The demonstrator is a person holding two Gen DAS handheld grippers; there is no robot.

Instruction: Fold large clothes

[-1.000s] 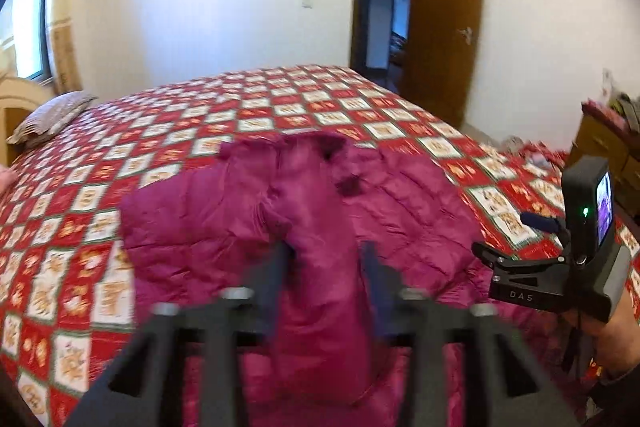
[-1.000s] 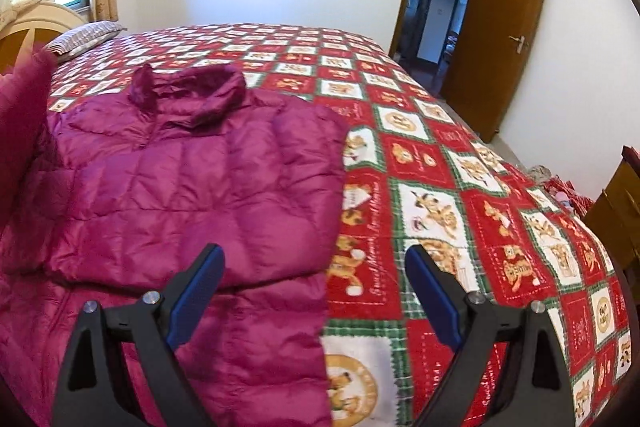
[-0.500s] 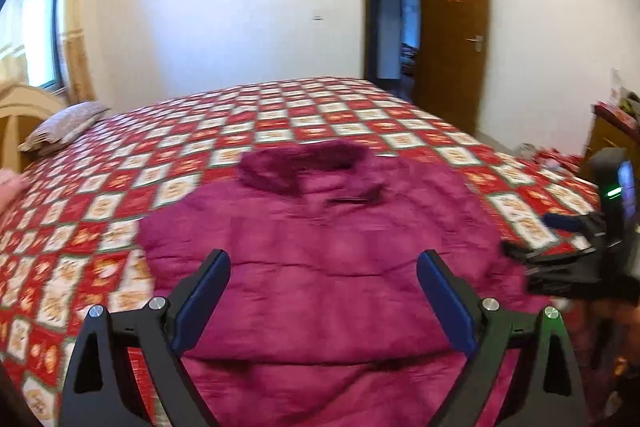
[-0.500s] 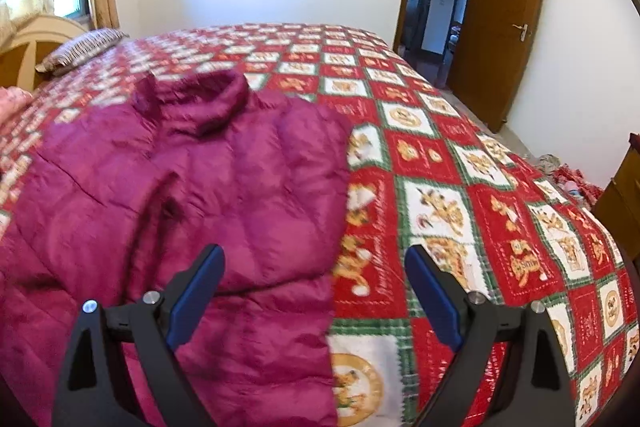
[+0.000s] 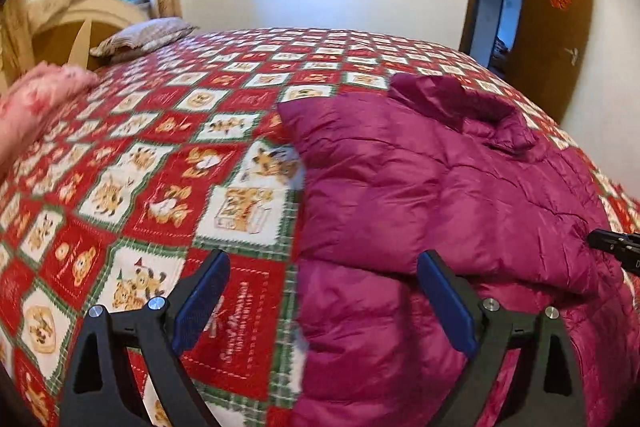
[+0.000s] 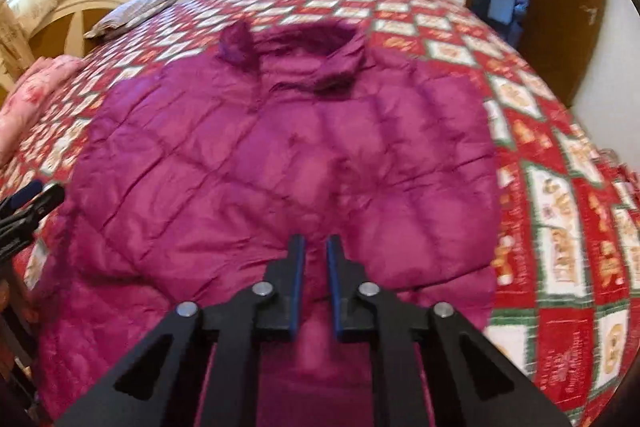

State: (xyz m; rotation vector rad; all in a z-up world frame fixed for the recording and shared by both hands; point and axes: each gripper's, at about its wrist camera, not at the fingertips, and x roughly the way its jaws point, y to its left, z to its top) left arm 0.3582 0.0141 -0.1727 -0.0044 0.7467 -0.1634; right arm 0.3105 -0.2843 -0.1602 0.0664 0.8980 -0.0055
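A magenta quilted puffer jacket (image 6: 280,155) lies flat on the bed, collar (image 6: 296,51) at the far end, with a folded layer across its body (image 5: 460,195). My left gripper (image 5: 324,259) is open, low over the jacket's left edge, one finger above the quilt and the other above the jacket, with nothing gripped. My right gripper (image 6: 315,243) is shut over the jacket's near middle. Only a narrow slit shows between its pads, and I cannot tell whether cloth is pinched. Each gripper shows at the edge of the other's view: the right gripper (image 5: 616,247) and the left gripper (image 6: 28,203).
The bed carries a red, white and green patchwork quilt (image 5: 180,167). A striped pillow (image 5: 148,35) and a cream headboard (image 5: 80,27) are at the far left, pink bedding (image 5: 40,95) beside them. A brown door (image 5: 560,27) stands open at the right.
The left gripper let go of the sleeve, opened wide and swung left and down to the jacket's left edge. The right gripper shut and shifted left over the jacket's middle.
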